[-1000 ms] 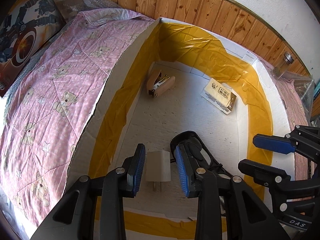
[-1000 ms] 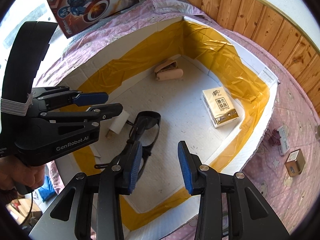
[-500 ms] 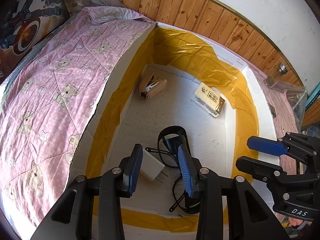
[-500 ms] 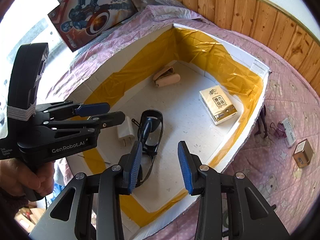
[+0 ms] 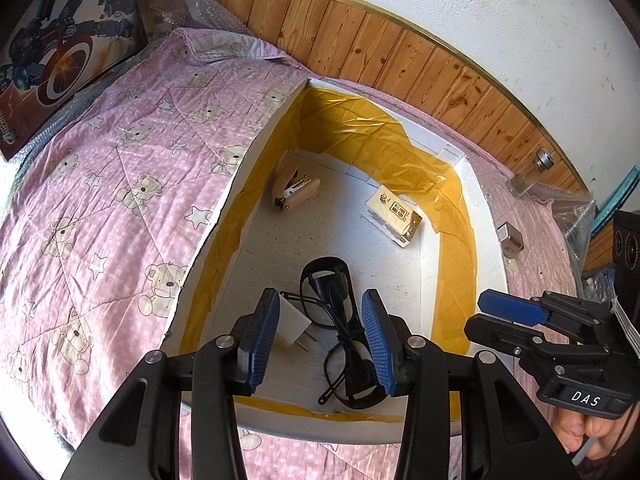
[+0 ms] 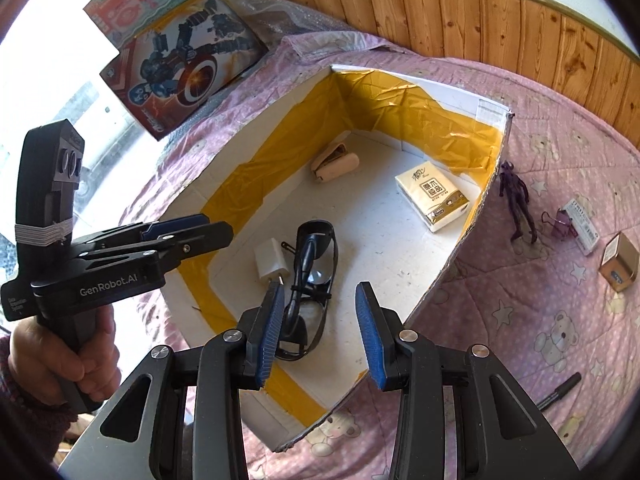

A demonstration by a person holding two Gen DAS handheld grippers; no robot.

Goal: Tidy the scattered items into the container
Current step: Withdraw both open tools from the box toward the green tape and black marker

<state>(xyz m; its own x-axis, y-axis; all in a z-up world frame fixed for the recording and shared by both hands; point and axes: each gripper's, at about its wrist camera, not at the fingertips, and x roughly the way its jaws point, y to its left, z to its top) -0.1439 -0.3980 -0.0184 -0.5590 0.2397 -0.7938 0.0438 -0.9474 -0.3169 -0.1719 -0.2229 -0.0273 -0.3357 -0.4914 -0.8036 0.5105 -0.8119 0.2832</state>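
Observation:
The container [image 5: 486, 240] is a white foam box lined with yellow tape, lying on a pink bear-print quilt. On its floor lie a tan stapler [image 5: 294, 192], a tissue pack [image 5: 394, 218], black glasses [image 5: 336, 320] and a white charger [image 5: 294, 326]. My left gripper [image 5: 320, 308] hangs open and empty above the box's near end, over the charger and glasses. My right gripper [image 6: 320, 300] is also open and empty, above the near corner. On the quilt to the right of the box lie a purple figure [image 6: 518, 200], a purple binder clip [image 6: 560, 220], a gold box [image 6: 620, 264] and a black marker [image 6: 560, 392].
A comic-art box [image 6: 188, 72] leans at the far left of the bed. Wood panelling runs behind the bed. A glass jar [image 5: 536, 172] stands at the far right by bubble wrap. A white flat pack [image 6: 582, 220] lies beside the binder clip. A hand holds each gripper handle.
Both grippers have risen and drawn back from the box floor. The charger and glasses stay lying inside. More of the quilt beside the box has come into view.

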